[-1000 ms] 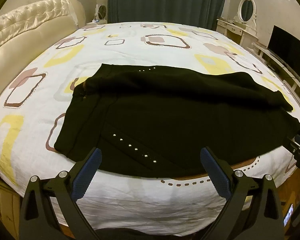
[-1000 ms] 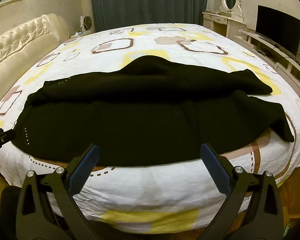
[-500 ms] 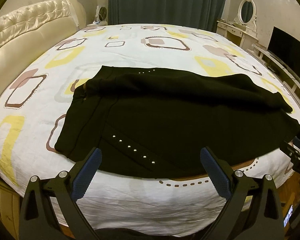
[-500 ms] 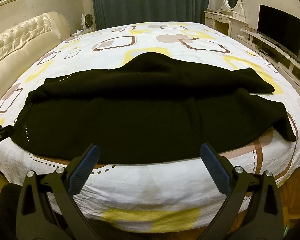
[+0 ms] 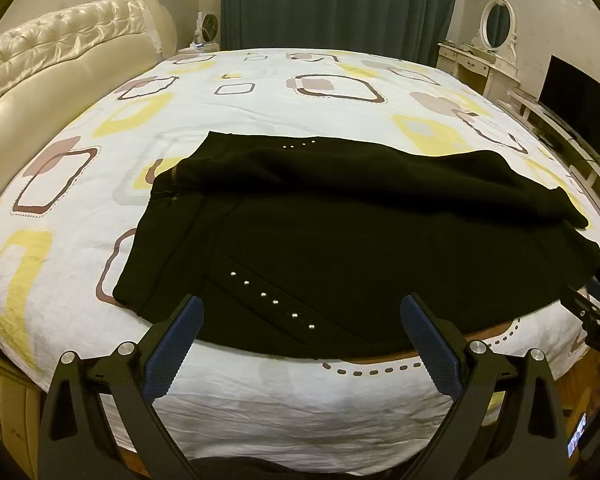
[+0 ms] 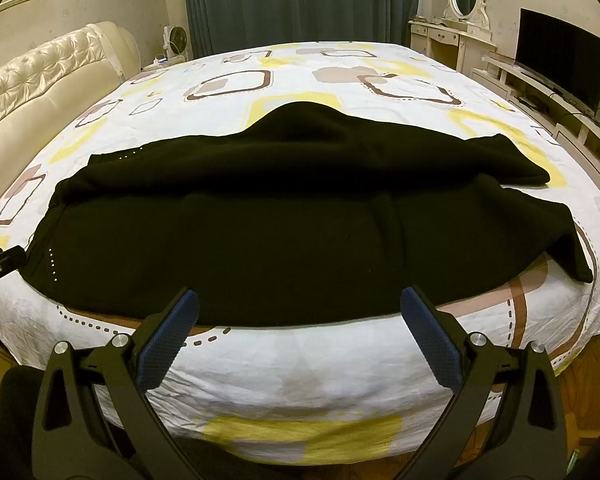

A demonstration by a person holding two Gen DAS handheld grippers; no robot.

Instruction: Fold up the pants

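Black pants (image 5: pixel 340 240) lie spread across the near part of the bed (image 5: pixel 260 92), waistband at the left, legs running right, the far leg partly folded over the near one. A row of silver studs (image 5: pixel 272 300) marks the near hip. My left gripper (image 5: pixel 300 344) is open and empty, held just before the pants' near edge by the studs. In the right wrist view the pants (image 6: pixel 280 232) fill the middle. My right gripper (image 6: pixel 300 336) is open and empty, held before the near hem.
The bed has a white quilt with yellow and brown squares. A cream tufted headboard (image 5: pixel 60 60) stands at left. A dressing table with mirror (image 6: pixel 460 28) and a TV (image 6: pixel 560 68) stand at right. Dark curtains (image 5: pixel 340 4) hang behind.
Both grippers have risen or drawn back slightly, so the pants sit a little lower in both views. The pants have not moved.
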